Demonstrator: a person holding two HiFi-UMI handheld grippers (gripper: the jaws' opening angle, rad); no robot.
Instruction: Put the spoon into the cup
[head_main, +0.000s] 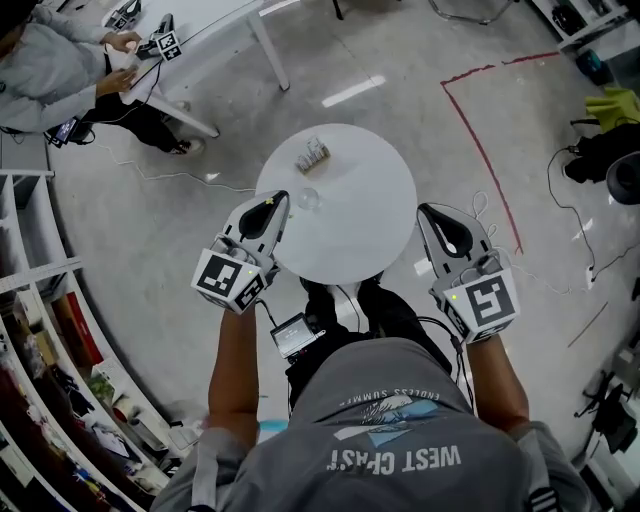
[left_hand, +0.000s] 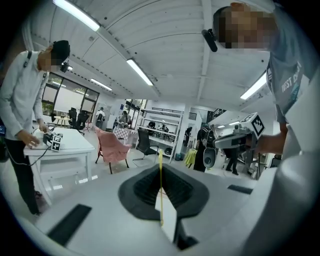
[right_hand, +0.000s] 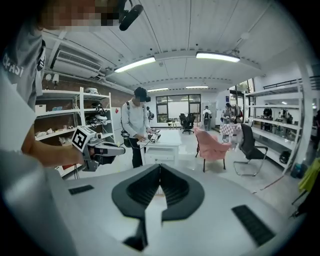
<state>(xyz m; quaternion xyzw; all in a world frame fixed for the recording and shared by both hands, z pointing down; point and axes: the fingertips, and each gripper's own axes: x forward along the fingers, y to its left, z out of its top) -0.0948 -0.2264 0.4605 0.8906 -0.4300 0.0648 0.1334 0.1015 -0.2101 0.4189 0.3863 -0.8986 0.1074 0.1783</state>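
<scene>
Clear cup (head_main: 307, 198): stands on the round white bench (head_main: 365, 225), just ahead of and slightly to the right of the left gripper's (head_main: 280, 198) jaw tips, apart from them; well to the left of the right gripper's (head_main: 426, 211) jaws.
Pale small object (head_main: 313, 155): lies further out on the bench, beyond the cup and ahead of the left jaws; too small to tell whether it is the spoon.
Left jaws: pressed together along their seam, nothing between them; they point away from the person, over the near-left rim of the bench.
Right jaws: closed on each other, empty; they point forward just beside the near-right rim of the bench.
Arms: both bare forearms reach forward from the body, one gripper at either side of the bench, marker cubes toward the person.
Gripper views: each looks level across the room, with shelves and a pink chair (right_hand: 212, 145) ahead of the jaws.
Beyond: a second person (head_main: 45, 65) stands at a white table (head_main: 215, 20), far ahead-left of the left jaws; red tape (head_main: 480, 140) runs on the grey floor, ahead-right of the right jaws.
</scene>
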